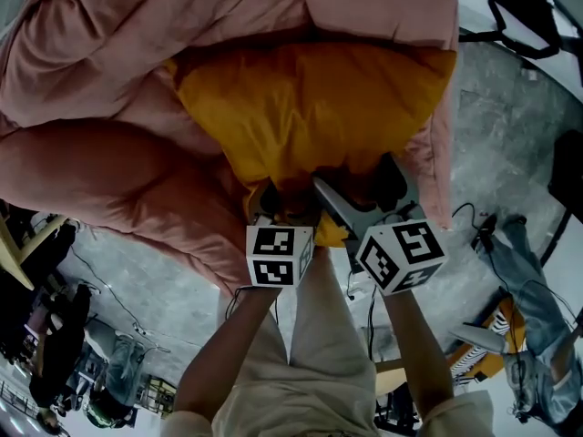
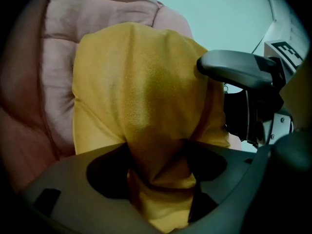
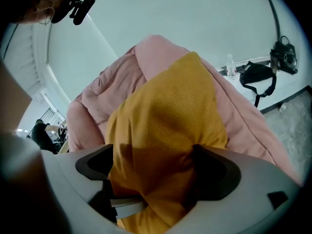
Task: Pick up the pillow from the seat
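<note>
The left claw (image 1: 269, 203) is pinching a gathered fold of the yellow pillow (image 1: 310, 107). In the left gripper view we are seeing the cloth squeezed into a narrow neck between its two jaws. The right claw (image 1: 364, 194) is also clamping the pillow, with a thicker bunch of cloth filling the gap between its jaws in the right gripper view.

In the head view we are holding both claws side by side at the lower edge of the pillow, just below the centre of the frame. The left marker cube (image 1: 279, 255) and the right marker cube (image 1: 401, 255) are showing beneath them.

The pillow is resting against the pink padded seat (image 1: 109, 153). The seat is filling the upper left and top of the frame and is wrapping around the pillow's left, top and right sides. A grey floor (image 1: 510, 135) is showing at the right, and a black bag (image 1: 524, 12) is sitting in the upper right corner.
</note>
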The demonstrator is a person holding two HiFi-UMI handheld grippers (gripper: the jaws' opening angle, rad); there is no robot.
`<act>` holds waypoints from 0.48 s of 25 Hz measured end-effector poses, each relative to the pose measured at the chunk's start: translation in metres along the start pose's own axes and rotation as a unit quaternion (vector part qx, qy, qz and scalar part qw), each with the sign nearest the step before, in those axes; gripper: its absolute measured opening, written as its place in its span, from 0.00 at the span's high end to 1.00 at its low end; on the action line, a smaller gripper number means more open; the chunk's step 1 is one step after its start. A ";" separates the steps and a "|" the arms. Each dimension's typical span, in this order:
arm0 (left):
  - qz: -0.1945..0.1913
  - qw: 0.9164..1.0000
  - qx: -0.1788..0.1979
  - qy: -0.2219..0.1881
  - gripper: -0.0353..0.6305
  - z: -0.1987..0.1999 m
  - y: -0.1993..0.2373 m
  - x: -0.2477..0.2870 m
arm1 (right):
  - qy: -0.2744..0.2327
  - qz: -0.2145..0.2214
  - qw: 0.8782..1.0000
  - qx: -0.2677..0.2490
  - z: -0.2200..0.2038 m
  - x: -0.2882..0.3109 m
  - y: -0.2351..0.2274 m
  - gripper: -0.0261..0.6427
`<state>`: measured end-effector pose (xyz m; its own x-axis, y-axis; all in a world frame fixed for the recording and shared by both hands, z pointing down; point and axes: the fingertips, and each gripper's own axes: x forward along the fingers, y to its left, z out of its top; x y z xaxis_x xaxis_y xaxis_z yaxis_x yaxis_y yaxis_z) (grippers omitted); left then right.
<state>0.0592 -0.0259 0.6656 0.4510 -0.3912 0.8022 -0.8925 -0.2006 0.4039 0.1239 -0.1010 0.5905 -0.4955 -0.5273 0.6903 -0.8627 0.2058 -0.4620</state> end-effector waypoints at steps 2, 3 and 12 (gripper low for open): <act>-0.001 1.000 0.005 0.003 0.47 -0.001 -0.001 -0.004 | 0.003 -0.014 1.000 -0.004 -0.003 0.000 -0.004 0.22; -0.002 1.000 0.006 0.002 0.52 -0.001 -0.001 -0.007 | 0.003 -0.022 1.000 -0.004 -0.003 -0.001 -0.006 0.32; 0.007 1.000 0.004 -0.005 0.75 0.001 -0.005 -0.021 | 0.017 -0.054 0.998 -0.011 -0.003 -0.001 -0.006 0.66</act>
<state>0.0543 -0.0179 0.6462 0.4386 -0.4034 0.8031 -0.8986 -0.2019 0.3895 0.1294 -0.0993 0.5947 -0.4018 -0.5189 0.7545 -0.9134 0.1680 -0.3708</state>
